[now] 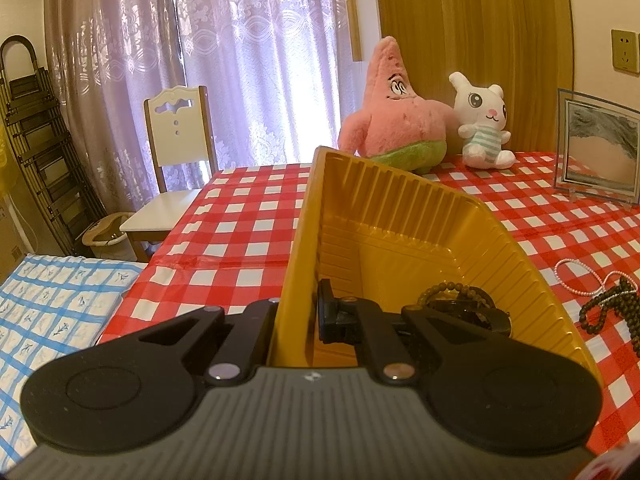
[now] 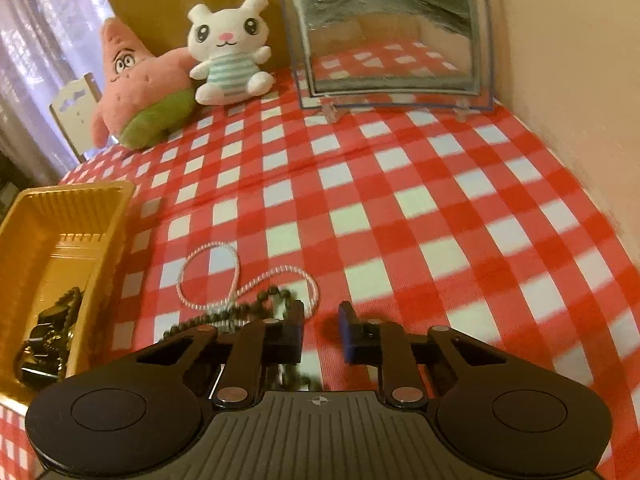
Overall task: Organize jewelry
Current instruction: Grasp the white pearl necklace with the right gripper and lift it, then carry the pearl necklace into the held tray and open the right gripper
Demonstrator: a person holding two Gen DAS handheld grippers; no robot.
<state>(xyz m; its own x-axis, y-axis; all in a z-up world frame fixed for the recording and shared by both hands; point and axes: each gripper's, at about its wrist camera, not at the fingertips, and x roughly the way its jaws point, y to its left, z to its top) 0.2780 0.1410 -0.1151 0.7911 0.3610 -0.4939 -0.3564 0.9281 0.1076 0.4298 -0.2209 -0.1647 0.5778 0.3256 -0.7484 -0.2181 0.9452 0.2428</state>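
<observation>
Left gripper [image 1: 298,322]: clamped on the near wall of the gold tray [image 1: 400,208], one finger outside the wall, the other inside. It aims shallowly downward along the tray's length.

Right gripper [image 2: 320,332]: jaws apart with a clear gap, nothing pinched between the pads. It pitches steeply down at the tablecloth [image 2: 400,200], tips low over the cloth just right of the dark bead string [image 2: 240,312]. Its left finger [image 2: 294,332] overlaps the end of that string in the right wrist view; can't tell if it touches. That view is motion-blurred.

Scene, big to small:
- Table under the red-and-white check tablecloth; curtains [image 1: 220,60] and a white chair [image 1: 176,140] behind, in the left wrist view.
- Gold tray: ribbed plastic, at the table's left side, far end tilted up in the left wrist view. Inside, at the near end, a dark bead bracelet [image 1: 456,292] on top of some black pieces; details unclear.
- Framed sand picture [image 2: 388,36] standing upright at the back right, on small clear feet.
- Pink starfish plush [image 2: 136,92] and white bunny plush [image 2: 228,56] side by side at the back.
- On the cloth, just right of the tray: pale pink bead necklace [image 2: 208,272] in loose loops, with the dark bead string lying across its near part.
</observation>
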